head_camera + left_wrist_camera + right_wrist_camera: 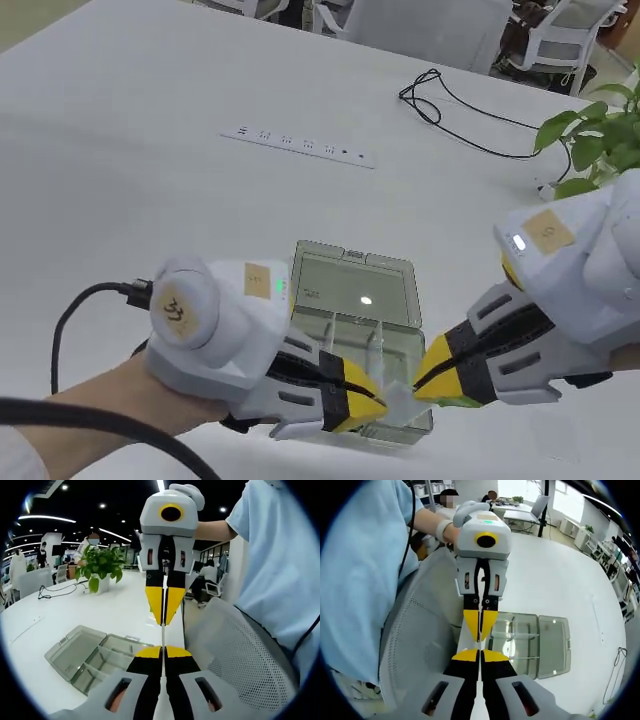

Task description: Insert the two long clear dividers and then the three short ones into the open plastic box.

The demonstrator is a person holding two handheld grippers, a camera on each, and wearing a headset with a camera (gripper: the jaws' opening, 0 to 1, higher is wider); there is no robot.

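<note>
The open clear plastic box (395,345) lies on the white table, lid (355,285) folded back, with two long clear dividers (378,340) standing in it. Over its near edge a small clear divider (400,400) is pinched from both ends. My left gripper (378,406) is shut on one end and my right gripper (420,385) on the other. In the left gripper view the divider (162,636) shows edge-on between my left gripper (162,650) and the right gripper (163,622), with the box (95,655) at lower left. The right gripper view has my right gripper (480,652), the left gripper (480,639) and the box (530,640).
A white power strip (300,147) lies mid-table, with a black cable (450,110) looping behind it. A green plant (590,140) stands at the right edge. Office chairs (560,35) line the far side. A grey mesh chair (235,650) sits close to the person.
</note>
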